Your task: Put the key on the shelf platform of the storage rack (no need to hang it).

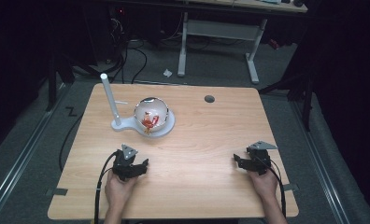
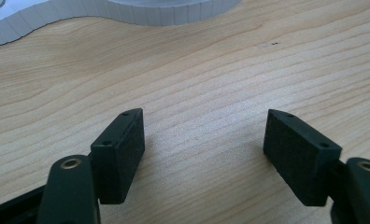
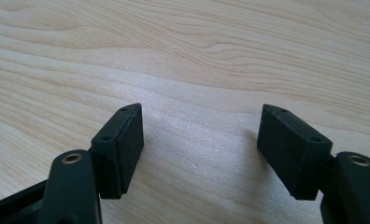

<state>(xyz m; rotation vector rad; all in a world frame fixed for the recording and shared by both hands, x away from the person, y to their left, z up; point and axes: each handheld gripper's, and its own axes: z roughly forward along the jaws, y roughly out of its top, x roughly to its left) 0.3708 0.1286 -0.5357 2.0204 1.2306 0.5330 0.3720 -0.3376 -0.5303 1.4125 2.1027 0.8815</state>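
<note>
A clear round globe (image 1: 151, 113) with a red figure inside sits on a white flat base (image 1: 167, 126) at the table's back left. From that base's left end a white post (image 1: 109, 98) rises. My left gripper (image 1: 135, 164) rests low on the table in front of the base, held by a hand; in the left gripper view it (image 2: 204, 140) stands open over bare wood, and the base's edge (image 2: 127, 14) shows at the top. My right gripper (image 1: 243, 161) lies near the front right, and its own view shows it (image 3: 201, 135) open with nothing between the pads.
The wooden table (image 1: 206, 140) has a round cable hole (image 1: 209, 99) at the back. Cables (image 1: 101, 182) trail from both grippers toward the front edge. Behind the table stands a white desk frame (image 1: 220, 32) on a grey floor.
</note>
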